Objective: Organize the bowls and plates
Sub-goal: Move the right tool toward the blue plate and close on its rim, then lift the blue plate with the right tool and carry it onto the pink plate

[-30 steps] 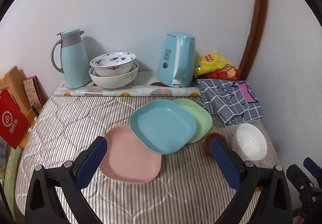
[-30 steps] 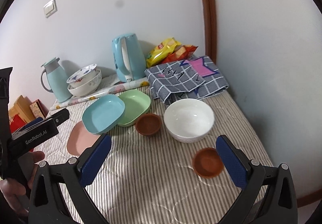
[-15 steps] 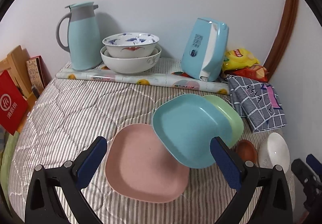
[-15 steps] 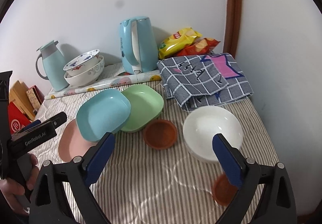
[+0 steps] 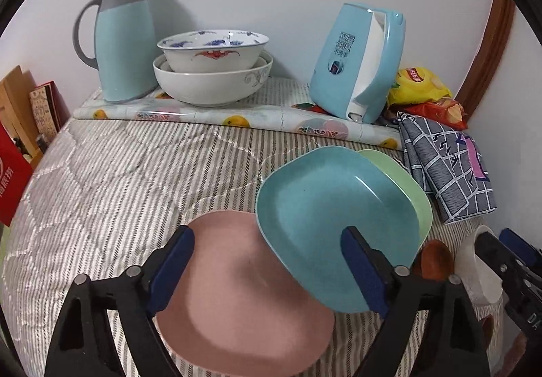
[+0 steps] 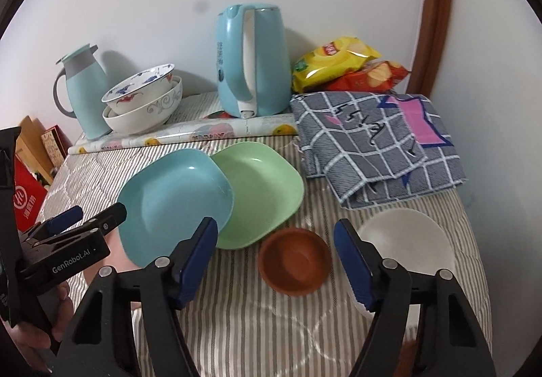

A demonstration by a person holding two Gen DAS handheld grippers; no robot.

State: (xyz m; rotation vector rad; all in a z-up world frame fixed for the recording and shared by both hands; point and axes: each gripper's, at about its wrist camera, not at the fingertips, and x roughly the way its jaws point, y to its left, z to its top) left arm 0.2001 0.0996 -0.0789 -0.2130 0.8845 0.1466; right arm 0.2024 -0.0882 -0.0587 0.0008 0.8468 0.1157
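Plates (image 5: 335,217) overlapping on striped cloth (image 5: 135,173), jaws open

Left gripper (image 5: 267,262) closer now, low over the pink plate (image 5: 244,302), jaws wide apart as before. Right gripper (image 6: 276,256) likewise advanced: nearer brown bowl (image 6: 294,261) now between its fingers, white bowl (image 6: 406,241) behind the right finger.

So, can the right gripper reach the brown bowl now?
Probably yes. The right gripper is open, and the brown bowl lies straight ahead between its fingers, with nothing over it; the white bowl sits apart.
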